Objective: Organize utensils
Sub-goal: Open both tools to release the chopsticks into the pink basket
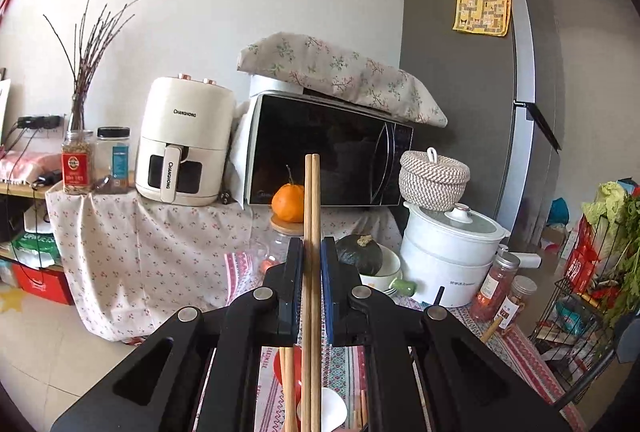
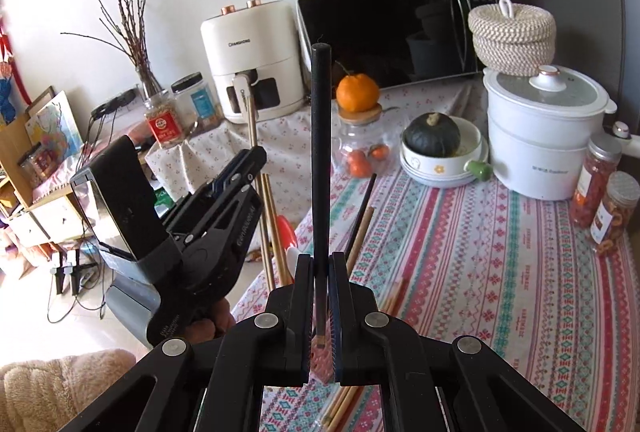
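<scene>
Mid-sort: left gripper (image 1: 312, 256) clamps a wooden chopstick pair (image 1: 311, 200), right gripper (image 2: 320, 268) pinches one black chopstick (image 2: 321, 136), both lifted. Next: bring them to the loose chopsticks (image 2: 362, 232) on the near tablecloth (image 2: 500, 272), group by kind.

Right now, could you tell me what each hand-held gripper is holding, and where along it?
Left hand-held gripper: wooden chopsticks, gripped mid-length. Right hand-held gripper: black chopstick, gripped near its lower end.

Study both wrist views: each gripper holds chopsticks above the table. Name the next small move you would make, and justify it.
Probably lower the right gripper and lay its black chopstick beside the other black one on the tablecloth. Its fingers are shut on it, lifted clear, and the left gripper holds only the wooden pair, so colours stay sorted.
</scene>
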`<state>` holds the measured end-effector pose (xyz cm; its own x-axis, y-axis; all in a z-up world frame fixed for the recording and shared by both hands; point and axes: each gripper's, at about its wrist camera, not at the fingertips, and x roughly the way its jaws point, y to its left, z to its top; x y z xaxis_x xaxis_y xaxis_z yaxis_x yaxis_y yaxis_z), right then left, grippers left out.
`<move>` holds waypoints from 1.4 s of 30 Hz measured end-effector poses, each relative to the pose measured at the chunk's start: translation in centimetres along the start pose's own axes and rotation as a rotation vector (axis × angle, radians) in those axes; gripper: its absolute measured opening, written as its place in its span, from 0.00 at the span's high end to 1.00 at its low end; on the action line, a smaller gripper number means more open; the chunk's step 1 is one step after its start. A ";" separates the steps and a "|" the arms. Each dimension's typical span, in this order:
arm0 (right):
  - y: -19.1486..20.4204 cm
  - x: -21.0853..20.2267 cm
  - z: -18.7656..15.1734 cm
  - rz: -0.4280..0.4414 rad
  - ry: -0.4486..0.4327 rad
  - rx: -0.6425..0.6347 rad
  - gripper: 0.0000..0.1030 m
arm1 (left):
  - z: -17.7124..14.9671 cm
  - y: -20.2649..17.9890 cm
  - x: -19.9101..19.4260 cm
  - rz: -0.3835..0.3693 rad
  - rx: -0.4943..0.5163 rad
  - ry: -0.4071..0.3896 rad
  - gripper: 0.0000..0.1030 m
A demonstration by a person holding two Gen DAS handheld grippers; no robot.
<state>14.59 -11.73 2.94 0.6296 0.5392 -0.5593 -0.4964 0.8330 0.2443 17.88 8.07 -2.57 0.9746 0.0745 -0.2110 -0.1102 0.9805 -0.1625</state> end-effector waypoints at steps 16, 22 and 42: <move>0.6 2.8 0.6 0.009 0.005 0.035 0.95 | -0.6 1.5 -1.0 0.011 -0.026 0.161 0.88; 1.6 4.8 0.1 0.002 0.058 0.009 0.95 | 0.2 3.5 -3.2 0.047 -0.097 0.340 0.63; 0.5 7.5 -2.0 -0.002 0.114 0.033 0.52 | -5.1 5.1 -4.9 0.016 -0.042 0.763 0.30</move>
<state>17.88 -7.50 -2.71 0.5574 0.5215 -0.6460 -0.4739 0.8387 0.2682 11.59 11.76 -7.30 0.5697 -0.0728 -0.8186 -0.1453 0.9715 -0.1875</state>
